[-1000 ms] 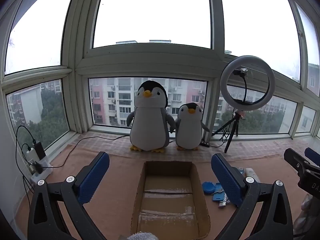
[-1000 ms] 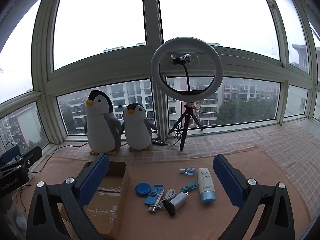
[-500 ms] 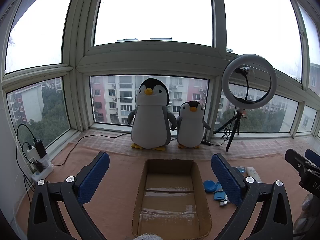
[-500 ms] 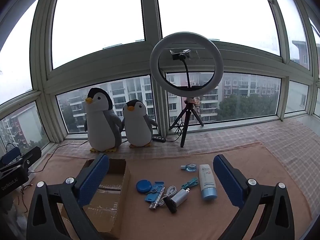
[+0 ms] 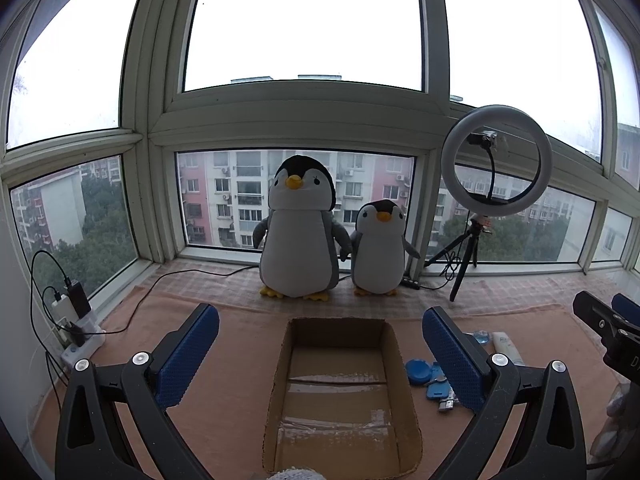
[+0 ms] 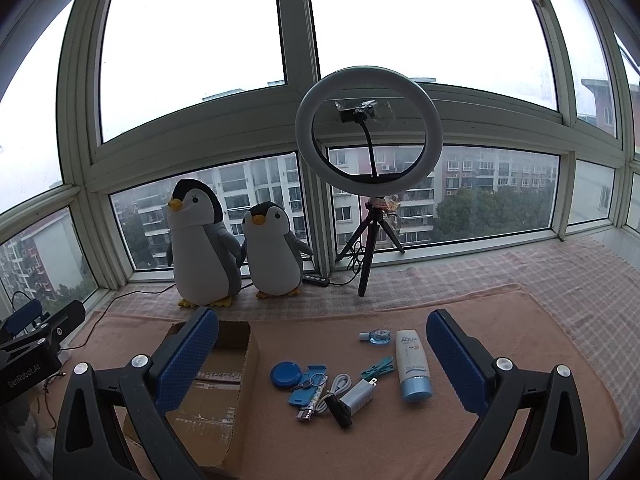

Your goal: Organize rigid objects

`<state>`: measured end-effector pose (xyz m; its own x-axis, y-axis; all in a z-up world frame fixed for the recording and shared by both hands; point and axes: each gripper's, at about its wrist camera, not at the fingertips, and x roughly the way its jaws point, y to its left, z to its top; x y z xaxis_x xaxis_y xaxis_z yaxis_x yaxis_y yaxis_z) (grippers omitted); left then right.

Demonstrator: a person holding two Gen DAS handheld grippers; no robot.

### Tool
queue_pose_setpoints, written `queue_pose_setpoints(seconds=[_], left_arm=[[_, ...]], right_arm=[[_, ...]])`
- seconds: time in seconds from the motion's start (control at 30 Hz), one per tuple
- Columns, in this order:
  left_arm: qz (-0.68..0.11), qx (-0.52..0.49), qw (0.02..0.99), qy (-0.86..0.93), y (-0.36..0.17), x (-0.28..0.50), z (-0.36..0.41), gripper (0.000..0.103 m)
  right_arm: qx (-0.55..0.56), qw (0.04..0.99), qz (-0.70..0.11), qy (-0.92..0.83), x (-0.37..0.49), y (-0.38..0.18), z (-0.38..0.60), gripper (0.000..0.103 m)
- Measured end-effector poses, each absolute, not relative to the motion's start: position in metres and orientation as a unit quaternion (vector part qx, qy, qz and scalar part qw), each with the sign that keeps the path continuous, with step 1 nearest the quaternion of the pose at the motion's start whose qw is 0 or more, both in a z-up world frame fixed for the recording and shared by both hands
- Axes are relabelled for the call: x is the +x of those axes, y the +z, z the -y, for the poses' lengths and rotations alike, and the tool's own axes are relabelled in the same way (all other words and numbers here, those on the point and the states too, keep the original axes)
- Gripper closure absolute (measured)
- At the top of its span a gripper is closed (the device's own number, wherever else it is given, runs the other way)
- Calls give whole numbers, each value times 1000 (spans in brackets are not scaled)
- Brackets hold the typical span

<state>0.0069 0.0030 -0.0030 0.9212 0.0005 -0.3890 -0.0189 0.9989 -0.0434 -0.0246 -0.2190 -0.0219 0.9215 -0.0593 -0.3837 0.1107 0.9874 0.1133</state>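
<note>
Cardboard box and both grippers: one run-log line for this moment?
left gripper: open, over cardboard box | right gripper: open, above loose items | box: empty

Both views have tilted slightly upward. In the left wrist view the open brown cardboard box [image 5: 342,396] now sits lower in frame, the white fuzzy patch at the bottom edge nearly gone. In the right wrist view the white ring light [image 6: 369,130] has drifted left.
</note>
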Motion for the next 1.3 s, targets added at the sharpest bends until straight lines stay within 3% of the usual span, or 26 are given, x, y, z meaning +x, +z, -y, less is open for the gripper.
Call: queue_pose_setpoints(seconds=[1.3], left_arm=[[-208, -30, 978, -1, -6, 12, -6, 0]], right_arm=[[70, 975, -206, -39, -21, -24, 218, 0]])
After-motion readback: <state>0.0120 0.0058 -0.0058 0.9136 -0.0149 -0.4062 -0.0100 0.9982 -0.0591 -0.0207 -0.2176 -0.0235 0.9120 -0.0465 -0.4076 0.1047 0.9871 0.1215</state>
